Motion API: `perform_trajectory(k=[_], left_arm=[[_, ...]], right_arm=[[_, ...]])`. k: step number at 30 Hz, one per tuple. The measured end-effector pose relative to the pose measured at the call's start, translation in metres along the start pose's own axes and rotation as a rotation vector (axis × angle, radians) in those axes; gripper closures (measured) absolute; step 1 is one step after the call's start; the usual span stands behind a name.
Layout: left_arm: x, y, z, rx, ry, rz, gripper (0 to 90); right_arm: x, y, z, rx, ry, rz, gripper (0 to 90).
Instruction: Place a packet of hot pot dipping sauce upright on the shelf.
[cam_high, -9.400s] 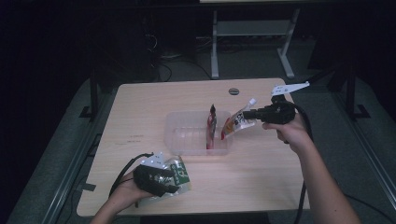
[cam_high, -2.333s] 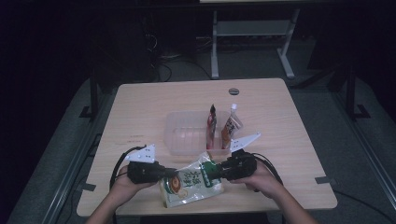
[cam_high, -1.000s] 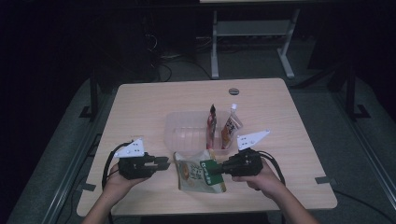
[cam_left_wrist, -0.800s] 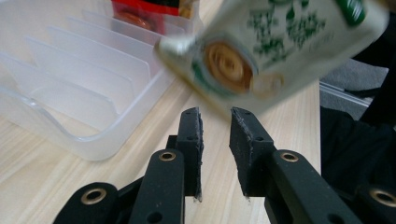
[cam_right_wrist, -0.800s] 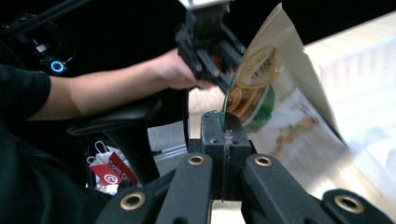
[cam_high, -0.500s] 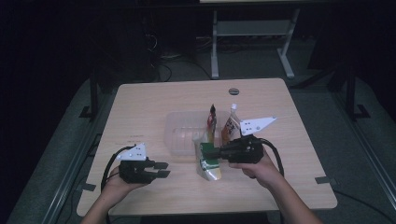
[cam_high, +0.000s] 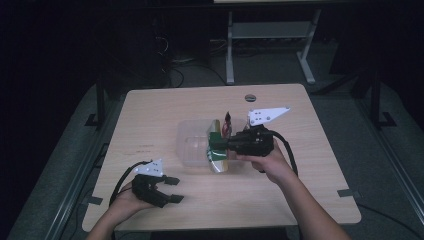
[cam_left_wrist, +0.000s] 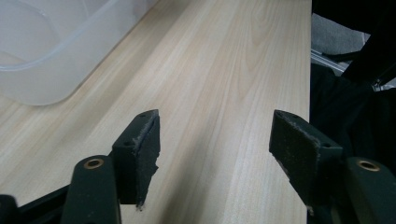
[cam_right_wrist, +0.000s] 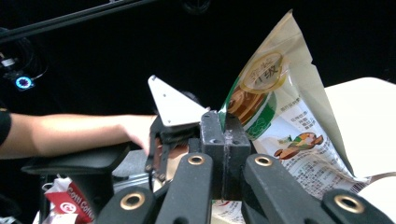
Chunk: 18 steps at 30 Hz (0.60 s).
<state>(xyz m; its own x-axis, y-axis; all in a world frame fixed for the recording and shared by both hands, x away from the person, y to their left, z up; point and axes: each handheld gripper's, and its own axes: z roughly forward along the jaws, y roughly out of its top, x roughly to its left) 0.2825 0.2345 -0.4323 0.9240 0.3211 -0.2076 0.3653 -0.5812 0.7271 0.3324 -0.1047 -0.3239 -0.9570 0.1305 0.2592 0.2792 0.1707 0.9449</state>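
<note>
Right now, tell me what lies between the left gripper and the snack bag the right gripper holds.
In the high view, bare tabletop separates the left gripper, jaws open, from the snack bag. The clear plastic tub sits just beyond that line.

From above I can't read the pouch (cam_high: 218, 152); its print is too small, and the right gripper (cam_high: 214, 145) covers part of it. The bin (cam_left_wrist: 51, 51) runs off my left gripper view's top and left edges. In the right gripper view the fingers (cam_right_wrist: 211, 140) hide the pouch's lower edge.
</note>
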Motion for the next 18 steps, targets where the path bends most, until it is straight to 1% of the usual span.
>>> perform_trajectory(k=[2,3,7,10,13,18], left_arm=[[0.001,0.0,0.001,-0.001,-0.001,0.002,31.5],[0.0,-0.001,0.002,-0.001,-0.001,-0.007,30.6],[0.0,-0.001,0.003,-0.002,0.002,-0.006,28.1],[0.0,-0.001,0.004,0.003,-0.003,-0.005,28.1],[0.0,-0.001,0.004,0.009,-0.006,-0.002,28.0],[0.0,-0.002,0.005,0.014,-0.012,-0.005,27.9]], right_arm=[[-0.002,0.004,0.0,0.0,-0.011,-0.001,90.0],[-0.004,0.005,0.001,-0.003,-0.018,-0.008,90.0],[-0.01,0.012,0.003,-0.009,-0.034,-0.005,90.0],[-0.014,0.016,0.006,0.0,-0.05,-0.006,90.0],[-0.019,0.018,0.01,0.01,-0.066,-0.015,90.0],[-0.027,0.018,0.014,0.015,-0.079,-0.001,90.0]])
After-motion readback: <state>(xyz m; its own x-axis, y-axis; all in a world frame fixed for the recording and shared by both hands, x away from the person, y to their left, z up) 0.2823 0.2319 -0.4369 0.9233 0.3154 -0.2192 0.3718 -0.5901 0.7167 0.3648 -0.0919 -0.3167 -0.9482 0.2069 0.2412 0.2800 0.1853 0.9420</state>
